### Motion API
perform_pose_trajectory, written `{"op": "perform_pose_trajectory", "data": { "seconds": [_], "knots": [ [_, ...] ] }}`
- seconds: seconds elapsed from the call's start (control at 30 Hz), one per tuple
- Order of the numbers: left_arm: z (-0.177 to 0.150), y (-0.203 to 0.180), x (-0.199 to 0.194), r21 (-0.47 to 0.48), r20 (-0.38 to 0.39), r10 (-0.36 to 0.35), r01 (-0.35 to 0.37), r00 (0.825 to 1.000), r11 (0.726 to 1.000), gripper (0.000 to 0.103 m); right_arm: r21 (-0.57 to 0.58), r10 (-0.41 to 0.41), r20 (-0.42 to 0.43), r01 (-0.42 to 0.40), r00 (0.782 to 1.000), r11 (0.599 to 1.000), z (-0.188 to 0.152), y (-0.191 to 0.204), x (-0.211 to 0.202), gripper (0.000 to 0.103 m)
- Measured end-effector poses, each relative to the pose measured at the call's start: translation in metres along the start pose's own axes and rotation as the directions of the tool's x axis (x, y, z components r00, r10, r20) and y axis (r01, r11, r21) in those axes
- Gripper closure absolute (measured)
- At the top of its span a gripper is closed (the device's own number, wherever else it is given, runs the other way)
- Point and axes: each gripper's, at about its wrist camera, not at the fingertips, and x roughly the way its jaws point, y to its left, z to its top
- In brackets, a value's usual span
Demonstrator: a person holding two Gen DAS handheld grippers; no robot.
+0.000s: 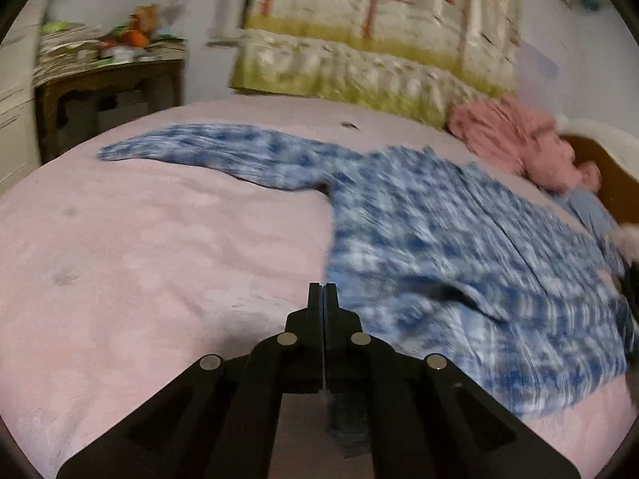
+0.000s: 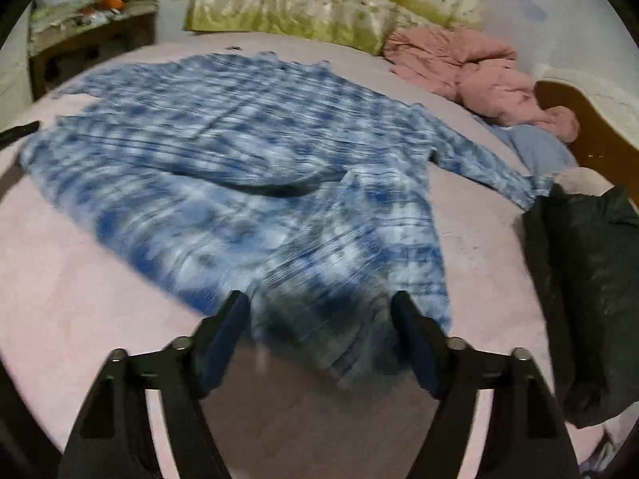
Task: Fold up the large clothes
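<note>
Left wrist view: the left gripper (image 1: 323, 291) is seen fully closed at the edge of the blue plaid shirt (image 1: 459, 247); whether cloth is pinched cannot be told; the shirt is spread ahead and rightward over the pink bed (image 1: 159, 247); the right gripper (image 2: 321, 307) is held half open, astride the shirt's near hem, gripping nothing.

Black fingers (image 2: 415, 343); blue pads; silver pivot screws (image 1: 288, 338).
</note>
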Motion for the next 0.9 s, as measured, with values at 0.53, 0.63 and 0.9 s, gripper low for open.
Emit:
{"op": "perform_pose_trajectory", "data": {
  "seconds": [0.53,0.63,0.9],
  "knots": [
    [-0.01,-0.041,0.004,0.19,-0.051,-0.012,0.022,0.999,0.982,0.096,0.438,0.009,0.044,-0.027,0.999,0.899,0.007,-0.104,0.048,0.097],
    [-0.012,-0.035,-0.025,0.15,0.108,0.058,-0.074,0.993,0.986,0.097,0.498,0.012,0.167,-0.094,0.986,0.862,-0.001,-0.113,0.031,0.097],
    [-0.012,-0.036,0.0,0.144,-0.046,0.105,-0.097,0.993,0.985,0.067,0.479,-0.08,0.144,0.001,0.986,0.878,0.005,-0.114,0.024,0.099]
  ]
}}
